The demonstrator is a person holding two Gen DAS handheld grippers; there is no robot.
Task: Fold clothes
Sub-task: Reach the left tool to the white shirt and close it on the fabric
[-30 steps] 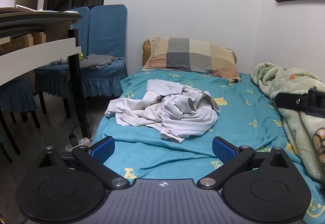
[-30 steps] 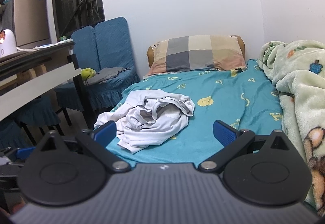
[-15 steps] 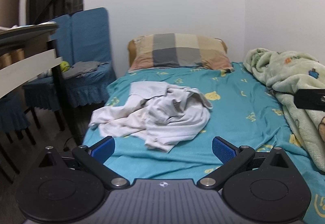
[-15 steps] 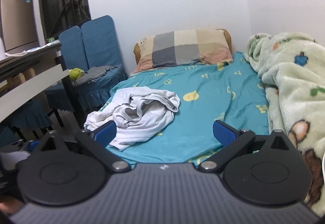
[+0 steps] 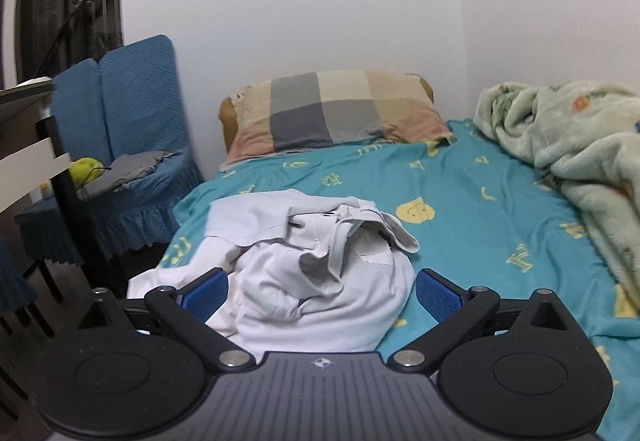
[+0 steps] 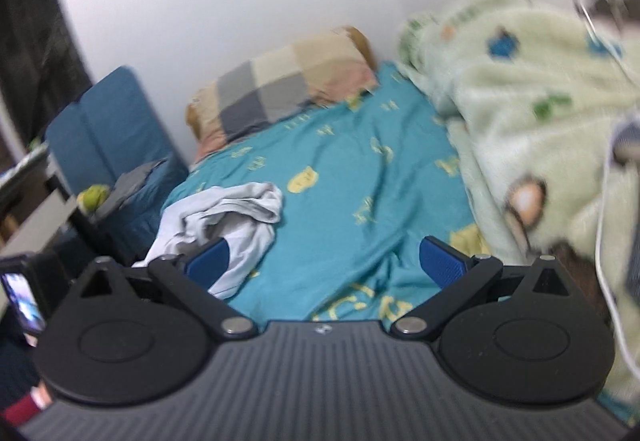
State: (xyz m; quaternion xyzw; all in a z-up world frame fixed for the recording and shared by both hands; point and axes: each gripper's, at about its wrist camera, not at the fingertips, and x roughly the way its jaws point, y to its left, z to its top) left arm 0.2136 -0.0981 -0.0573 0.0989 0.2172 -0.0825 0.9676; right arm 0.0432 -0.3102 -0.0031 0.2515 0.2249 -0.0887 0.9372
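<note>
A crumpled pale grey-white garment [image 5: 320, 265] lies in a heap on the teal bedsheet [image 5: 480, 225], near the bed's left edge. My left gripper [image 5: 320, 291] is open, its blue pads on either side of the heap's near part, close above it. In the right wrist view the same garment [image 6: 224, 217] sits at the left. My right gripper [image 6: 326, 267] is open and empty over bare sheet, to the right of the garment; this view is blurred.
A checked pillow [image 5: 336, 113] lies at the head of the bed by the white wall. A green fleece blanket [image 5: 580, 161] is piled along the right side. Blue-covered chairs [image 5: 128, 129] and a dark table leg [image 5: 68, 193] stand left of the bed.
Both grippers have moved forward toward the bed. The left one has closed in on the garment, which now fills the space between its pads. The right one has swung to the right and tilted.
</note>
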